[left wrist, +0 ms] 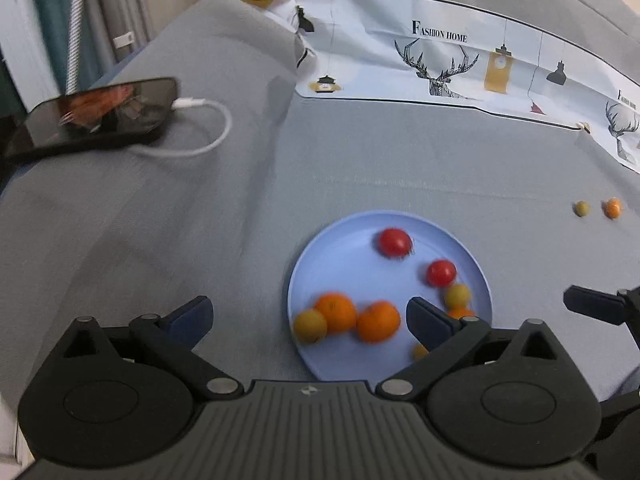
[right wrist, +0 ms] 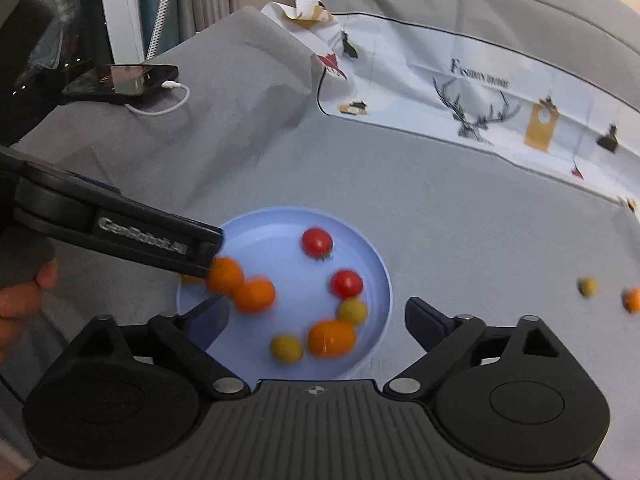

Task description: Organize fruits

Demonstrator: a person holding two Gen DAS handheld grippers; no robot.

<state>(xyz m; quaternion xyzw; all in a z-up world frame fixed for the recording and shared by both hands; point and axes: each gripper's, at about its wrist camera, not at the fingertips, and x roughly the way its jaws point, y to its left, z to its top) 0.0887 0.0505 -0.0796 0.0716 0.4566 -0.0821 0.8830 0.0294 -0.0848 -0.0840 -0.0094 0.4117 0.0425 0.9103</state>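
Your light-blue plate sits on the grey-clothed table, holding two glossy red cherry tomatoes, several orange fruits and yellow-green ones. Two small fruits lie apart, to its right. Your left claw and right claw both gape wide over the plate, gripping nothing.

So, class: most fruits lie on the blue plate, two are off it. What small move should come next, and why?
Probably swing the right gripper toward the yellow-green fruit and orange fruit lying on the grey cloth to its right. Its jaws are open and empty, and those two alone sit off the blue plate.
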